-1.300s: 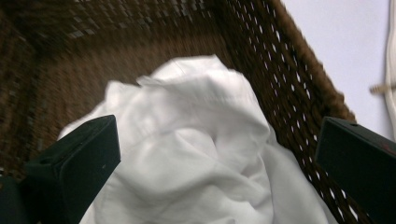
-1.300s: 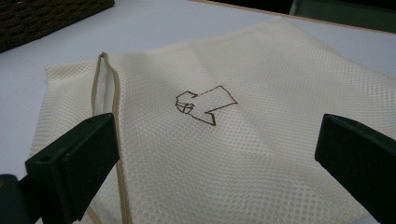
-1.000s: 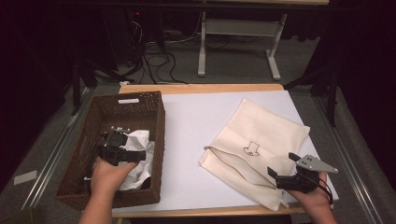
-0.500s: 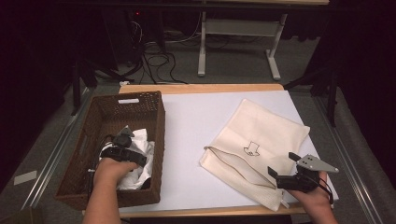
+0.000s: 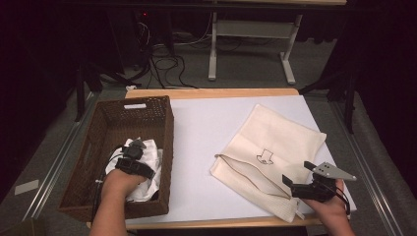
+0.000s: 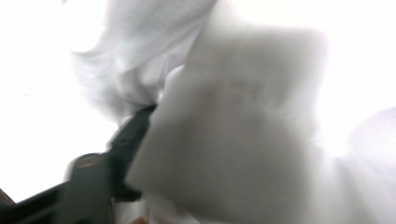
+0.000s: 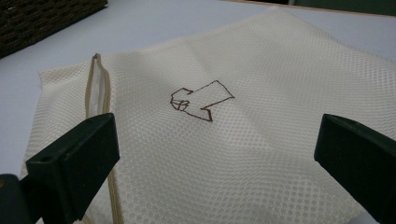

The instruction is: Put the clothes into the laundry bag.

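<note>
White cloth (image 5: 147, 164) lay in brown basket (image 5: 98, 142) | left gripper (image 5: 134, 156) fingers were just closing, cloth between them | right gripper (image 5: 300, 184) fingers spread wide over mesh bag (image 5: 275, 142)

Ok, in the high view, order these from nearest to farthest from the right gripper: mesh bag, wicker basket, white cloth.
1. mesh bag: directly beneath the right gripper, at the table's right.
2. white cloth: inside the basket, toward its right side.
3. wicker basket: far left; its right wall is about as near as the cloth.
</note>
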Demonstrator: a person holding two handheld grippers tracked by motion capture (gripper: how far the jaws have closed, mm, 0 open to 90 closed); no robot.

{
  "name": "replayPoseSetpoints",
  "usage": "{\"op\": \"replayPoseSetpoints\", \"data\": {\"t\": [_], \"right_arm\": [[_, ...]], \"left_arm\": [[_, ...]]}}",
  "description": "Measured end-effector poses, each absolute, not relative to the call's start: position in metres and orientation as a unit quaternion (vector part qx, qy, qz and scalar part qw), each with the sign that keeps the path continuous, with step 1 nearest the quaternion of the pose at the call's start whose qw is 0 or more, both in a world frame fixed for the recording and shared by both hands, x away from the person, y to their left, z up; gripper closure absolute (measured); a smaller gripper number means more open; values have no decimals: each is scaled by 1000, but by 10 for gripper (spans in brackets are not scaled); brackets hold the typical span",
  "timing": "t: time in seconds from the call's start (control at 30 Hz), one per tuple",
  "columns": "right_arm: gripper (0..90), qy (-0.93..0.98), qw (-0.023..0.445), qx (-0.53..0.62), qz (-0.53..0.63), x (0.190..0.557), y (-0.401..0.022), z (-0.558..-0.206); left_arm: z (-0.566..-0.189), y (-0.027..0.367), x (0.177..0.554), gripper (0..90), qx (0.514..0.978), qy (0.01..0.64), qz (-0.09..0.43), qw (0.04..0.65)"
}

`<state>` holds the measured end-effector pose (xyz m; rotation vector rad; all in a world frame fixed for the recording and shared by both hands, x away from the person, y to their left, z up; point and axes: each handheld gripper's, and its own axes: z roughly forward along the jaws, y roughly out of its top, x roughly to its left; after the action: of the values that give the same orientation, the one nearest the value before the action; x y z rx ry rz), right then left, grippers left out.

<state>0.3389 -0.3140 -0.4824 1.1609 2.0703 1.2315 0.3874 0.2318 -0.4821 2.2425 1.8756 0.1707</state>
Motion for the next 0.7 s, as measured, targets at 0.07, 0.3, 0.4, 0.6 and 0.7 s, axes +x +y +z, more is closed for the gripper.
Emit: {"op": "replayPoseSetpoints", "data": {"t": [0.07,0.3,0.4,0.6,0.7], "right_arm": [[9,755,230,422,447,339,-313,-483],[10,756,235,416,448,336,-311,-482],[11,755,235,418,448,337,-312,-483],[35,757,237,412,449,336,-313,-481],[35,755,242,411,450,335,-312,-480]], "left_arm": [[-480,230,387,496,766,630,67,108],[-476,227,383,679,771,619,95,117],[-470,225,380,700,772,611,119,131],[-457,229,372,707,754,607,163,191],[-451,232,367,707,745,602,182,223]]}}
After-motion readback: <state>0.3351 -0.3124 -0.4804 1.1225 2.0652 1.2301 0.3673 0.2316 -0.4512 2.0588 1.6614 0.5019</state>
